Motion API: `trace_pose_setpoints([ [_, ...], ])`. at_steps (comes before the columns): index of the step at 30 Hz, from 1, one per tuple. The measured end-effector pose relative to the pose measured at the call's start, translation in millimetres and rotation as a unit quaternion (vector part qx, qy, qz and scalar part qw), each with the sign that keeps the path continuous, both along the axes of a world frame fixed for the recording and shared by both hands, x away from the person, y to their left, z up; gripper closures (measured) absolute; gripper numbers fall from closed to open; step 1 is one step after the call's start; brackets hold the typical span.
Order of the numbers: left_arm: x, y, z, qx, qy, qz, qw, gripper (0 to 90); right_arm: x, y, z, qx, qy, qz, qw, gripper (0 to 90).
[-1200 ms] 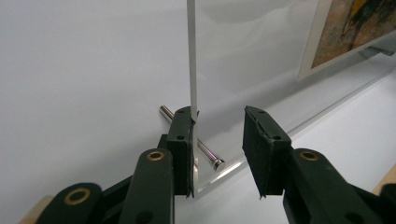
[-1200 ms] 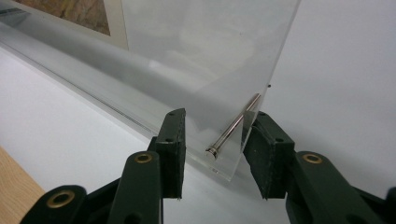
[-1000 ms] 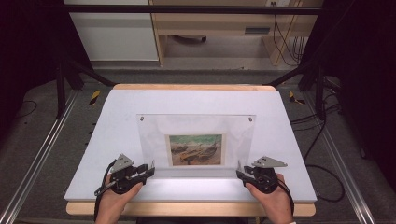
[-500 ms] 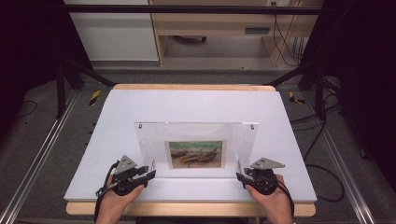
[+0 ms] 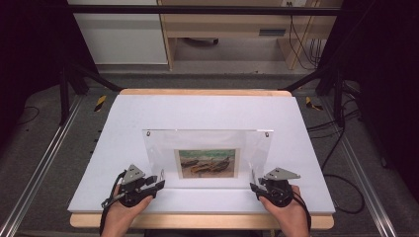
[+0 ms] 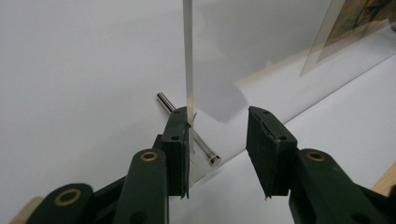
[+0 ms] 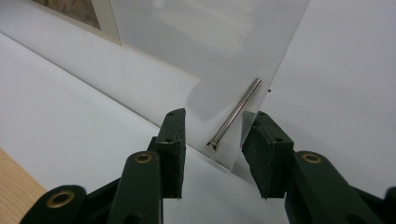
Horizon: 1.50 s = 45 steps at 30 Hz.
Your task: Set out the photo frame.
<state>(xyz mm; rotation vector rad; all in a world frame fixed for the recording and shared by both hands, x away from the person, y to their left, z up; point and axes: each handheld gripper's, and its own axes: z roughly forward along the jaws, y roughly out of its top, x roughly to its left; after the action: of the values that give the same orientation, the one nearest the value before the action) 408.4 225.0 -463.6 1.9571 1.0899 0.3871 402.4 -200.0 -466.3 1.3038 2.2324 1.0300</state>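
A clear acrylic picture frame [image 5: 207,140] stands tilted on the white board [image 5: 207,108], with a small painting of boats [image 5: 207,163] in its middle. My left gripper [image 5: 159,181] sits at the frame's lower left corner. In the left gripper view the panel's edge [image 6: 187,56] leans on the left jaw of the gripper [image 6: 218,114], while the other jaw stands well apart; a metal pin [image 6: 205,151] crosses the corner. My right gripper [image 5: 253,186] is at the lower right corner. There the panel [image 7: 210,46] and its pin [image 7: 236,114] lie between the spread jaws of the gripper [image 7: 218,116].
The board lies on a wooden table [image 5: 197,92] whose near edge runs under my hands. Metal rails [image 5: 39,168] flank the table on both sides, cables [image 5: 341,148] trail on the floor at the right, and cabinets [image 5: 118,34] stand beyond the far edge.
The frame's top edge has come a little nearer to me since a second ago. Both hands have stayed at the lower corners.
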Motion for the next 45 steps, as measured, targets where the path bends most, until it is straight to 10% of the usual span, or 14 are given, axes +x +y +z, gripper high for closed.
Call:
trace_pose_setpoints([
  [11,0.5,-1.6,-0.5,0.003,-0.003,-0.002,1.0,57.8,0.9,0.6,0.5,-0.004,-0.004,0.005,1.0,55.8],
  [20,1.4,-10.3,-2.7,0.006,-0.008,-0.006,0.9999,41.3,1.9,7.9,1.9,-0.022,-0.026,0.005,0.9994,31.0],
  [33,-0.3,-8.7,8.6,-0.024,-0.041,0.003,0.9989,9.6,3.3,6.0,10.0,-0.031,-0.098,-0.003,0.9947,12.6],
  [45,-9.9,0.0,18.2,-0.032,-0.074,-0.028,0.9964,8.6,-10.3,-2.3,22.5,-0.023,-0.144,-0.009,0.9892,10.4],
])
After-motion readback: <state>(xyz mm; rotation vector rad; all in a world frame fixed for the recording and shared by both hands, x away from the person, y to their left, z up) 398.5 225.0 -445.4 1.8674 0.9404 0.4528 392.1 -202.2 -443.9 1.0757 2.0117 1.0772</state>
